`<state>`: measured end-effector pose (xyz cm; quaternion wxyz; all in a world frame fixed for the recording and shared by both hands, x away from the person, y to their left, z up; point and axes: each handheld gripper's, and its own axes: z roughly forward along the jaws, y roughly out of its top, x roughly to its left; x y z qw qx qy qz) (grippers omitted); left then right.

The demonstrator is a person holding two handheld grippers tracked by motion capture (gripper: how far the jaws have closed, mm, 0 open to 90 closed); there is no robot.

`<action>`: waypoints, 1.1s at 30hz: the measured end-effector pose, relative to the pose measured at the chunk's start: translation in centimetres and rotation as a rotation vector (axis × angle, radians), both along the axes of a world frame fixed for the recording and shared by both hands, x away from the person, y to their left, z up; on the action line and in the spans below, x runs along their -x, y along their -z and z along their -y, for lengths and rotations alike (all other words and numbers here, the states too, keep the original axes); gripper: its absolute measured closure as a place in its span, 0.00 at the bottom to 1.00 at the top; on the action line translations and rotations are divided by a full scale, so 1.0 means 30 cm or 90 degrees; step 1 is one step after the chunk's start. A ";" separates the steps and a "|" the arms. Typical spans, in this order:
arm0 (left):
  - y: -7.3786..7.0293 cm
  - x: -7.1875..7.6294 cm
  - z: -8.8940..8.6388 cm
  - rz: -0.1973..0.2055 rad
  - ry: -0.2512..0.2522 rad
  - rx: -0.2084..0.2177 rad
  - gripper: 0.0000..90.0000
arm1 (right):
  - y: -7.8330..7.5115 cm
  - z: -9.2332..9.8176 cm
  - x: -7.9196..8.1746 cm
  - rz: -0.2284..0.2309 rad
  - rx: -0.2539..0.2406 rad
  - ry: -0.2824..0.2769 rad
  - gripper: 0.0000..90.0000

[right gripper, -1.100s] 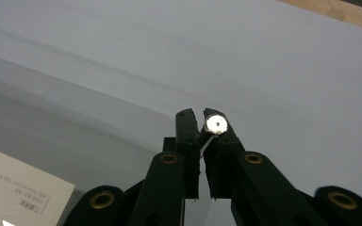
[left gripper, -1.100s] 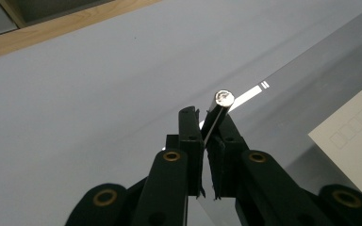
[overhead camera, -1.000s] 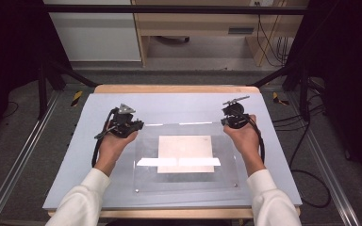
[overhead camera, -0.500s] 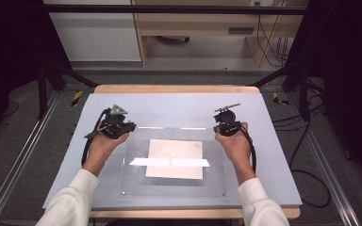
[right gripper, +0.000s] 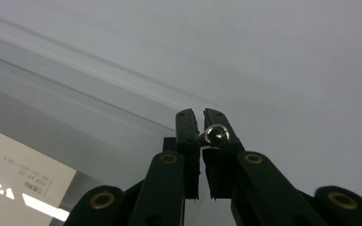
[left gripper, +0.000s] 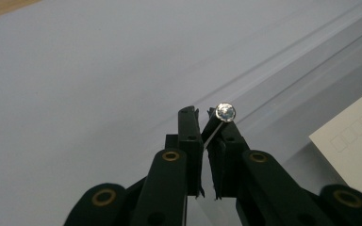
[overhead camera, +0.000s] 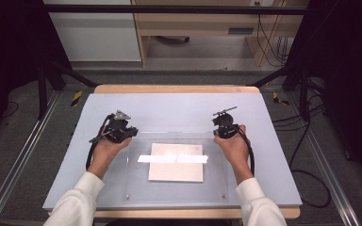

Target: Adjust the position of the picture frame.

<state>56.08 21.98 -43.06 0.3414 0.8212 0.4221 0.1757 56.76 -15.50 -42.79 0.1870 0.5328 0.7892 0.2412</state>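
The counter [overhead camera: 179,106] carries a grey-blue mat, and on it lies a clear acrylic plate [overhead camera: 176,190] that spreads from the centre toward 6 o'clock in the high view. Under the clear plate, near its middle, sits a pale card [overhead camera: 176,162] crossed by a bright strip of reflected light.

The person's hands come in from 6 o'clock in white sleeves. The left gripper [overhead camera: 131,133] sits at the plate's far corner toward 10 o'clock, the right gripper [overhead camera: 218,128] at the far corner toward 2 o'clock, well apart from each other.

In the left gripper view the black jaws stand nearly together, clenched on a small screw [left gripper: 225,112] whose shiny head sticks up at the jaw tips, the plate's edge running just behind it. In the right gripper view the right gripper [right gripper: 198,115] is likewise clenched on a second screw [right gripper: 216,135], its round head showing between the jaw tips, just beside the plate's edge.
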 end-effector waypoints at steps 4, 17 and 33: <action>0.019 -0.012 -0.002 -0.009 -0.005 0.006 0.93 | 0.016 0.001 -0.005 -0.004 -0.004 -0.003 0.95; 0.065 -0.031 0.005 -0.029 -0.011 -0.001 0.93 | 0.071 0.012 0.002 0.001 -0.028 0.005 0.95; 0.083 -0.023 0.010 -0.019 -0.035 -0.002 0.94 | 0.094 0.016 -0.005 0.010 -0.041 0.000 0.95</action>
